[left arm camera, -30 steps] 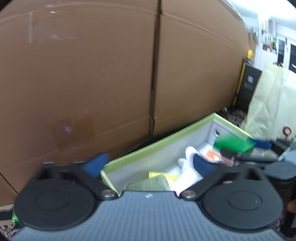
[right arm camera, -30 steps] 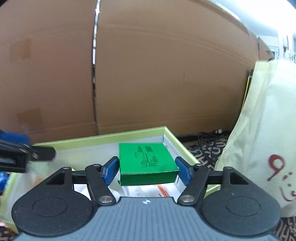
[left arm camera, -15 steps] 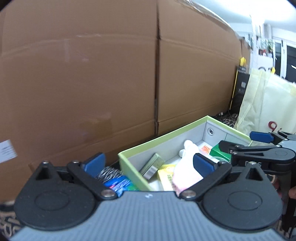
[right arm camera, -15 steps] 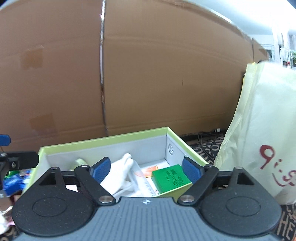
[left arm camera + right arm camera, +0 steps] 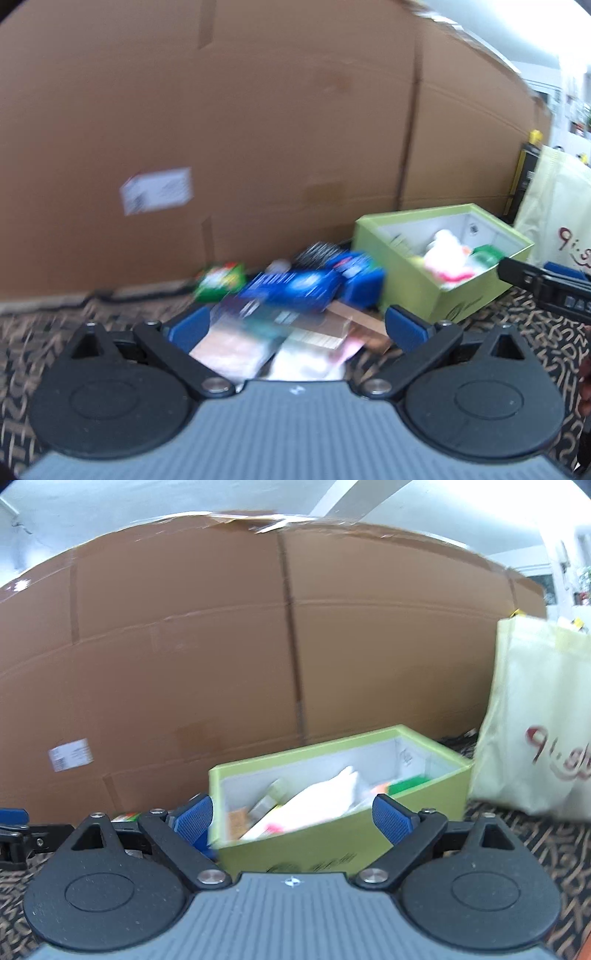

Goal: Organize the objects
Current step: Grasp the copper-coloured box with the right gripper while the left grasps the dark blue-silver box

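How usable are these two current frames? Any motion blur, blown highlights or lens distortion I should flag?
Left wrist view: heavy motion blur smears the pile of packets and the shipping label, whose print is unreadable; the left gripper stays sharp. Right wrist view: milder blur on the green box and its contents; the cardboard wall bows from fisheye; upper right corner is overexposed.

Legible text is minimal. The right tongs [image 5: 546, 284], seen in the left wrist view, carry pale letters reading roughly "DAS"; the remainder is cut off. The cream bag [image 5: 532, 720] bears a red script mark resembling "9" followed by cursive strokes, not decipherable. The white label [image 5: 157, 190] on the cardboard [image 5: 277, 129] and the dark print on the green box [image 5: 314, 864] front are too blurred to read.
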`<action>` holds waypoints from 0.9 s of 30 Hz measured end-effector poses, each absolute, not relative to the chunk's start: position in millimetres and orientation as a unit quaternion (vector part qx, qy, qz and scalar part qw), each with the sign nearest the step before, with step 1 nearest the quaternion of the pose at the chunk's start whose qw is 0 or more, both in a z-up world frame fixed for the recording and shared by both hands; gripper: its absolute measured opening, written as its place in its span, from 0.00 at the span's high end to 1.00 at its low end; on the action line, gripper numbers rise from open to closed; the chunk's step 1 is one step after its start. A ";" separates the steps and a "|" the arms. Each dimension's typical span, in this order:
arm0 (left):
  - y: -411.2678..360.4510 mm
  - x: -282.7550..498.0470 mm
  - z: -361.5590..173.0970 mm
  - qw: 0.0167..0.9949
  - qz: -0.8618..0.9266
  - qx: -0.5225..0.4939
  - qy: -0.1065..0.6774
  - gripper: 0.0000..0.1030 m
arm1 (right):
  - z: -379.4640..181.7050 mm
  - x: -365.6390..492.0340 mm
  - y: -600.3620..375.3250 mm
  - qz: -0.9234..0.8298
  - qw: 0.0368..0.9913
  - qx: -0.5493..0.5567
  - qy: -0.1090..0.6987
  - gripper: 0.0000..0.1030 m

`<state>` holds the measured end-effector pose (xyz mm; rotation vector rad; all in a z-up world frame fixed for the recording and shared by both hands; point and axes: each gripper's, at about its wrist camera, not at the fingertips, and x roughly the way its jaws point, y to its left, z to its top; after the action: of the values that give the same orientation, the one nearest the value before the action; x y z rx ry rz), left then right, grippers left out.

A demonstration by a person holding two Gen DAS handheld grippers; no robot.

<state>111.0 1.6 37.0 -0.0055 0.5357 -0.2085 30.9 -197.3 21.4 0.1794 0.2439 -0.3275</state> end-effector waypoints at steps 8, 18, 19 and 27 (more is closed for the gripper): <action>60.8 86.3 0.6 0.952 -0.058 -0.017 0.301 0.00 | -6.7 30.2 -139.8 -0.094 0.975 0.102 0.171 0.07; 86.9 71.7 -20.5 0.945 -0.056 -0.051 0.319 0.00 | -33.9 38.5 -103.8 -0.050 0.974 0.080 0.207 0.10; 88.7 71.6 -20.6 0.944 -0.058 -0.056 0.320 0.00 | -34.3 43.1 -101.8 -0.042 0.975 0.073 0.207 0.13; 94.0 78.9 -8.8 0.945 -0.072 -0.081 0.310 0.00 | -39.3 114.6 -88.1 -0.017 0.975 -0.040 0.219 0.27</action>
<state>78.9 94.0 -8.8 -0.1654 0.6313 -0.1471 114.6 -88.1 -39.3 -0.0815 0.4424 -0.0339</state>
